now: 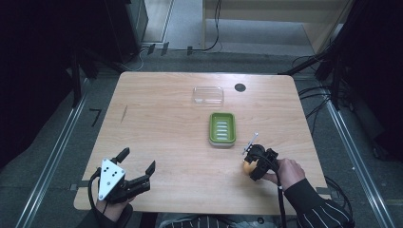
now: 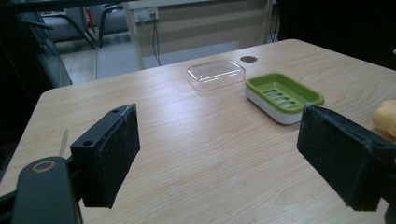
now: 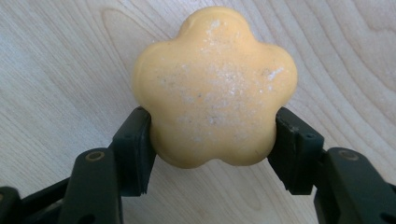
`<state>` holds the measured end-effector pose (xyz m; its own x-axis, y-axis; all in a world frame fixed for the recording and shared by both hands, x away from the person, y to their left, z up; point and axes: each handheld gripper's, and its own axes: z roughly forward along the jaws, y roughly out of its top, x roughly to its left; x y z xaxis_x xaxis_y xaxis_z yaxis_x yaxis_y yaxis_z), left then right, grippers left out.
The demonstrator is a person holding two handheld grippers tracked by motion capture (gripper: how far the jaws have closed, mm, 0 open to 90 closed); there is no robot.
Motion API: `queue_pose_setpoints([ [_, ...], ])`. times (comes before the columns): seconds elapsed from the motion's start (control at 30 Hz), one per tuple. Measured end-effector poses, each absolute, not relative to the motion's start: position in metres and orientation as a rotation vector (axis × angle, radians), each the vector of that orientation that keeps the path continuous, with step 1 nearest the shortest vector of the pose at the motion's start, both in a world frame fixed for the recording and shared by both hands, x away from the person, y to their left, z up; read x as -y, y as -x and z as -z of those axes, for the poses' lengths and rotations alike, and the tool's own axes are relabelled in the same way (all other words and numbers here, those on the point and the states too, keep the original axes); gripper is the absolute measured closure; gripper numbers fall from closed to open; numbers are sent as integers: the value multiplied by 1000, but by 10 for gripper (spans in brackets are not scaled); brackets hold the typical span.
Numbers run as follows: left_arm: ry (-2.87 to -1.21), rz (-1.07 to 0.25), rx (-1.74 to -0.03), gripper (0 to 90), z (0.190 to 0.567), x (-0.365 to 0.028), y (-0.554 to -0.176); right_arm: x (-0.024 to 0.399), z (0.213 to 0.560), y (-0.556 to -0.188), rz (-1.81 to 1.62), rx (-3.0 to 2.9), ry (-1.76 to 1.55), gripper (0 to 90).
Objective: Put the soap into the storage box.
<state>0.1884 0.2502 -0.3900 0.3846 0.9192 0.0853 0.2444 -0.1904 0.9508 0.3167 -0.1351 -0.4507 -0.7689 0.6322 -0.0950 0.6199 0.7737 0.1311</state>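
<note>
A yellow flower-shaped soap (image 3: 215,86) sits between the two black jaws of my right gripper (image 3: 212,140), which press on its sides just above the wooden table. From above, the same right gripper (image 1: 253,165) holds the soap (image 1: 248,166) near the table's front right, pointing down. A green soap dish (image 1: 222,128) lies a little beyond it, near the table's middle. My left gripper (image 1: 139,161) rests at the front left with its jaws wide apart and nothing between them. In the left gripper view the green dish (image 2: 284,95) and an edge of the soap (image 2: 385,117) lie ahead to the right.
A clear plastic lid (image 1: 208,95) lies beyond the green dish, toward the far edge. A dark round hole (image 1: 240,87) marks the tabletop (image 1: 161,123) at the back right. Cables and dark stands surround the table on the floor.
</note>
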Motion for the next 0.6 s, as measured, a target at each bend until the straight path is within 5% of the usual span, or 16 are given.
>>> queue_pose_setpoints([
  [0.6, -1677, -871, -1038, 137, 390, -250, -189, 136, 438, -324, -175, -2794, -1000, 398],
])
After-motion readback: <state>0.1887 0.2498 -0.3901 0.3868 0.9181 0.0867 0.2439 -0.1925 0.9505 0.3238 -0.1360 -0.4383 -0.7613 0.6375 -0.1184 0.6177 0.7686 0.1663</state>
